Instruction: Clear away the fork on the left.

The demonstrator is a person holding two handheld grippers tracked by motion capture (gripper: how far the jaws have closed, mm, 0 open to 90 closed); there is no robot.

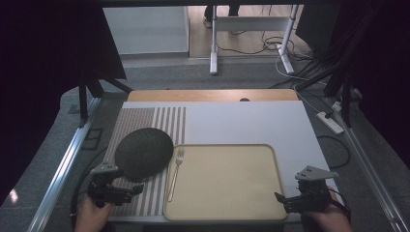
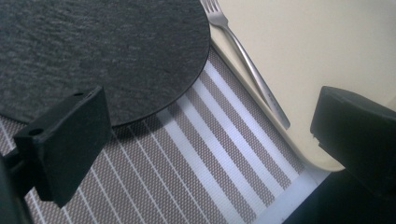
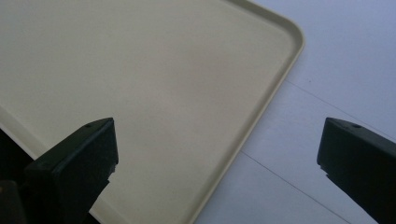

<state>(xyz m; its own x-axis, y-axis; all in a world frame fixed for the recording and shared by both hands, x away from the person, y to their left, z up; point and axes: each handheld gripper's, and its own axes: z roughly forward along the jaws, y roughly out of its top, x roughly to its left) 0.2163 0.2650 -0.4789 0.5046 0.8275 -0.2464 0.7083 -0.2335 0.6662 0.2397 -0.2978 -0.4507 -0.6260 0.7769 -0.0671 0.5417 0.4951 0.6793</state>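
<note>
Both grippers are held wide open, empty: the fork (image 2: 247,65) is framed ahead of the left gripper (image 1: 126,192), the tray (image 3: 261,116) corner between the right gripper (image 1: 290,202) jaws, seemingly ready for pickup.

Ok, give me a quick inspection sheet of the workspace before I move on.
Surface: white table, striped placemat at left.
Job's things: round dark plate on the placemat; fork along the left rim of the beige tray.
Clutter: nothing seen.
Grippers: left gripper and right gripper both open, holding nothing.
Cables: one trails from each gripper; more on the floor.
Surroundings: power strip, desk legs beyond.
</note>
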